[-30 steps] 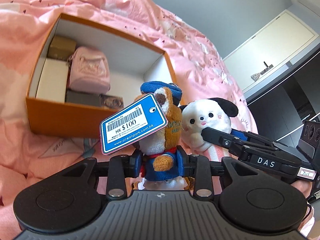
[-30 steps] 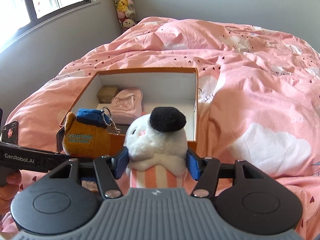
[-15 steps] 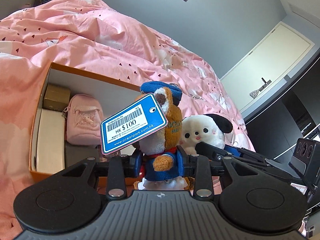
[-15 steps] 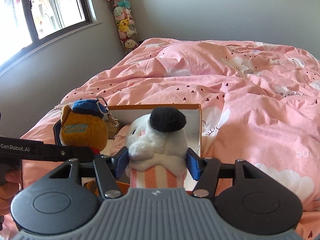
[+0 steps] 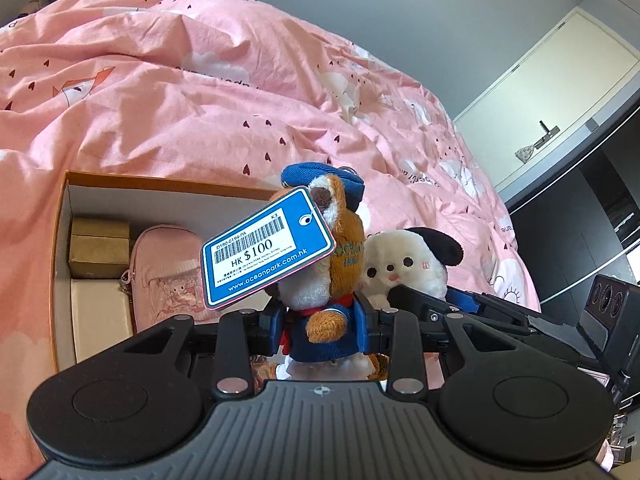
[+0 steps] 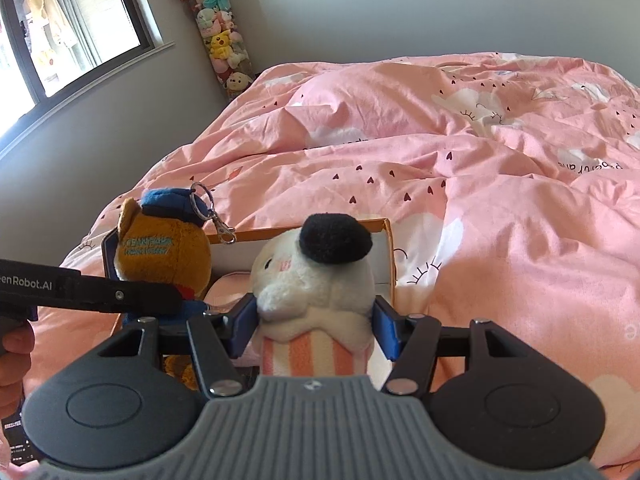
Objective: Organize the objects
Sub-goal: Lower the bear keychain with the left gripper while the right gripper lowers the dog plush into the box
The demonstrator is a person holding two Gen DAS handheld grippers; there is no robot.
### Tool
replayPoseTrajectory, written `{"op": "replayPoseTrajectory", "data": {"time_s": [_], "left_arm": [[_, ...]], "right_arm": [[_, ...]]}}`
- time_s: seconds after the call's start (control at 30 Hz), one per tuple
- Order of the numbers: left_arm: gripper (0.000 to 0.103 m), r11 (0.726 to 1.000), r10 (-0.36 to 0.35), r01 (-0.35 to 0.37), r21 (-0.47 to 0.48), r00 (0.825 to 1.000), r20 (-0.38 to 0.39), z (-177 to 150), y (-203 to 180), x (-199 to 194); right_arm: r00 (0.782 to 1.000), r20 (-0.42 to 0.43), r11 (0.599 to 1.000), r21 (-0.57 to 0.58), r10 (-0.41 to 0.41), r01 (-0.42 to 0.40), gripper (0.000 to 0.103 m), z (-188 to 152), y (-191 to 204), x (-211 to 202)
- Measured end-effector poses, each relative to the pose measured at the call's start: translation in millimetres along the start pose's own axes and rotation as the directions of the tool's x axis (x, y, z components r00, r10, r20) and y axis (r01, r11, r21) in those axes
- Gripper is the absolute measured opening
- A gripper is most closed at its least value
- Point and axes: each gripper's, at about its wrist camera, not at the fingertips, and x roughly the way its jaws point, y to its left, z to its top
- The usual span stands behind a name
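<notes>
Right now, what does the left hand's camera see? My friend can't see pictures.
The left gripper squeezes a brown toy dog in blue clothes, with a blue price tag. Beside it is a white plush puppy, and behind them an orange box on a pink bedspread.

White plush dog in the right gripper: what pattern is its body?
Orange-and-white vertical stripes on the white plush dog; the right wrist view shows them best.
</notes>
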Motion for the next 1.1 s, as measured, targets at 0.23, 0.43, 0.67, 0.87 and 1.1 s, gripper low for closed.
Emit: {"op": "replayPoseTrajectory", "data": {"time_s": [0.23,0.43,0.67,0.87,1.1], "left_arm": [[0.038,0.999,0.044,-0.041,0.028,0.992,-0.119,14,10,52],[0.038,0.997,0.082,-0.079,0.025,0.977,-0.195,22,24,88],[0.039,0.995,0.092,-0.096,-0.007,0.968,-0.232,24,41,110],[0.039,0.994,0.083,-0.099,-0.054,0.967,-0.242,20,56,121],[0.040,0.993,0.076,-0.095,-0.067,0.967,-0.244,21,60,120]], "right_arm": [[0.998,-0.063,1.000,-0.006,-0.004,0.003,0.062,2,-12,44],[0.995,-0.092,0.998,-0.045,-0.037,0.033,0.062,8,-11,75],[0.992,-0.102,0.993,-0.098,-0.077,0.067,0.062,12,-5,104],[0.989,-0.108,0.980,-0.181,-0.098,0.077,0.064,15,1,117],[0.985,-0.169,0.976,-0.219,-0.047,0.009,0.063,19,-4,127]]}}
